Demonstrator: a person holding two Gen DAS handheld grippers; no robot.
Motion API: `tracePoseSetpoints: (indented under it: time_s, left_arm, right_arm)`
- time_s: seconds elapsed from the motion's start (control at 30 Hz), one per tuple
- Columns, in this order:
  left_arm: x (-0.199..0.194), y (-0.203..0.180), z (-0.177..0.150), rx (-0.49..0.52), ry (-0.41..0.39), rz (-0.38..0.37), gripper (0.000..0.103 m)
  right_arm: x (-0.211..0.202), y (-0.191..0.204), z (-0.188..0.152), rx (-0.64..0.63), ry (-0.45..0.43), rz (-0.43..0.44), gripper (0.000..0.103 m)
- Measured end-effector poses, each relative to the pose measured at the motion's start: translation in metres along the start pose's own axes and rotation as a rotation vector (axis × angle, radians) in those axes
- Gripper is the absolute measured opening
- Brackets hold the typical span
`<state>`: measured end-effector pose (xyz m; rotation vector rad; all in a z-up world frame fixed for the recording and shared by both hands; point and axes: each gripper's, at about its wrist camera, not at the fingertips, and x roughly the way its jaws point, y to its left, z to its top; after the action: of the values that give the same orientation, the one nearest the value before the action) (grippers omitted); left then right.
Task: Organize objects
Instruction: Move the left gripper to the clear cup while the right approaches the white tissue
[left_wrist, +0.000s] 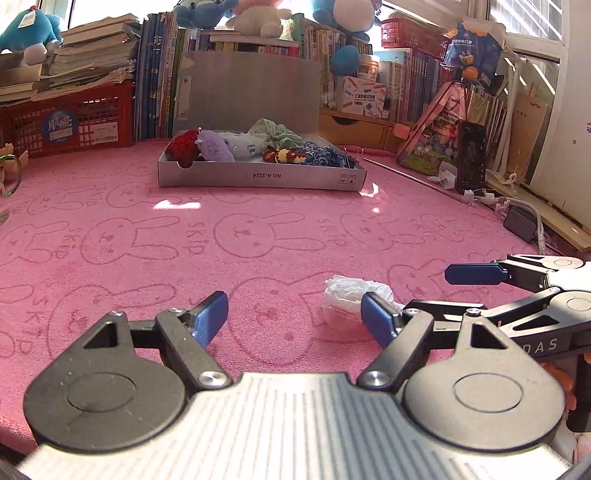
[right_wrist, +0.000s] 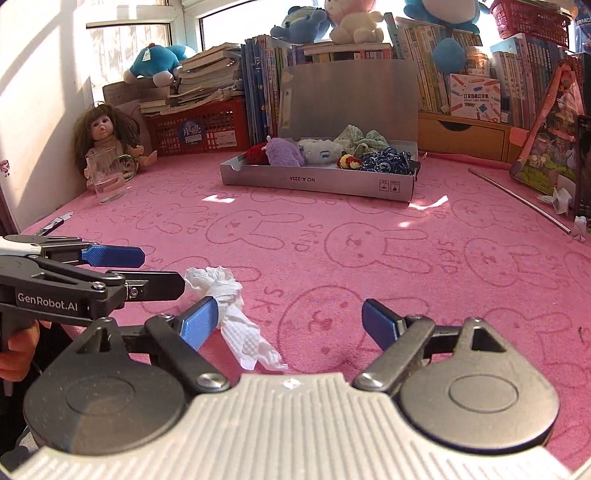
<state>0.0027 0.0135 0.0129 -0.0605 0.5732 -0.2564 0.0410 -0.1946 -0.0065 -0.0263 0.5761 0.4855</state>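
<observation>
1. Low over the pink mat (left_wrist: 258, 229), the left gripper (left_wrist: 294, 314) pointed toward twelve o'clock with its blue jaws spread wide and nothing between them.
2. At about one o'clock from it lay the tissue (left_wrist: 351, 295) — a crumpled white wad flat on the mat, just beside the left gripper's right finger (left_wrist: 378, 319) and outside the gap; whether they touched I could not tell.
3. The right gripper (right_wrist: 290, 319) also stood wide open, holding nothing, only bare mat between its jaws.
4. In the right wrist view the tissue (right_wrist: 229, 306) sat at eleven o'clock, partly behind that gripper's left finger (right_wrist: 197, 321), one flattened end trailing toward six o'clock.
5. Each gripper showed in the other's view: the right one (left_wrist: 476, 274) came in at three o'clock, the left one (right_wrist: 147, 271) at nine o'clock, its tip just beside the tissue.
6. A hand (right_wrist: 16, 343) gripped the left tool's handle at the edge of that view.
7. Far off at twelve o'clock stood the box (left_wrist: 258, 179) — grey, lid raised, holding small plush toys (left_wrist: 216, 146) and cloth pieces.
8. At ten o'clock in the right view a doll (right_wrist: 105, 136) sat by the wall behind a glass (right_wrist: 107, 177).
9. Books (left_wrist: 92, 55) and a red basket (left_wrist: 70, 122) lined the back.
</observation>
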Motion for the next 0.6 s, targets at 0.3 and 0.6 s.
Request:
tracePoseSetpoints:
  time_s: [0.3, 0.6]
  left_arm:
    - [0.004, 0.007, -0.005, -0.003, 0.014, 0.025, 0.083]
    - [0.005, 0.002, -0.01, 0.002, 0.018, 0.012, 0.082]
  right_arm:
    - [0.013, 0.023, -0.005, -0.087, 0.027, 0.004, 0.077]
    - [0.009, 0.02, -0.004, -0.053, 0.017, 0.007, 0.034]
